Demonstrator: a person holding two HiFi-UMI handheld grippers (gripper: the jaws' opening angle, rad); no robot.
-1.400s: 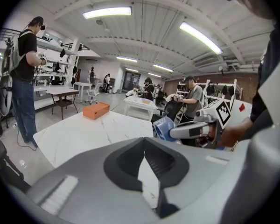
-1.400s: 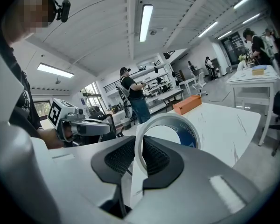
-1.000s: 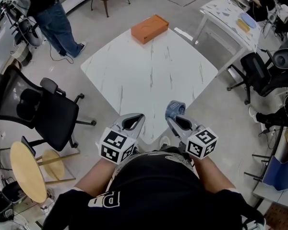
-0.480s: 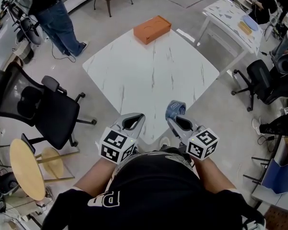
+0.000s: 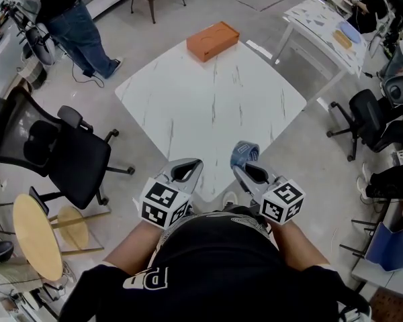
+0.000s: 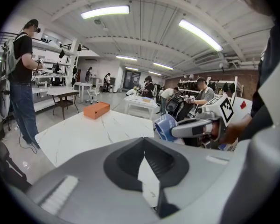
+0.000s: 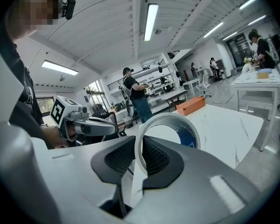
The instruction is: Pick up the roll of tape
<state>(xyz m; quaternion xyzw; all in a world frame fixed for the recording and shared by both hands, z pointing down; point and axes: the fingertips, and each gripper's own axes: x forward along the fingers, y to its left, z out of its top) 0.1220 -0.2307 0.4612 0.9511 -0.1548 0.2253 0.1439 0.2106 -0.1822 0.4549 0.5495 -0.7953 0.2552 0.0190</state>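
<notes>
Two grippers are sitting side by side, close in front of the wearer's chest, by the near corner of the white counter (image 5: 208, 106). R gripper (image 7: 139, 149) is pinching the tape (image 7: 189, 130): its jaws are clamping the ring's wall btwn them, w/ the roll standing on edge & sticking out past the tips. In head view the tape is showing blue, hanging just over the counter's near edge; in the L gripper view it is looking clear of the top, held in the air. L gripper (image 6: 143, 154) is carrying nothing; its jaws are meeting at the tips, w/ only a sliver of counter showing thru the gap behind them. An orange box (image 5: 211, 39) is lying at the far corner, well apart from both grippers. A black chair (image 5: 50, 149) is standing left of the counter, & a bystander (image 5: 64, 12) in jeans is standing beyond it.
</notes>
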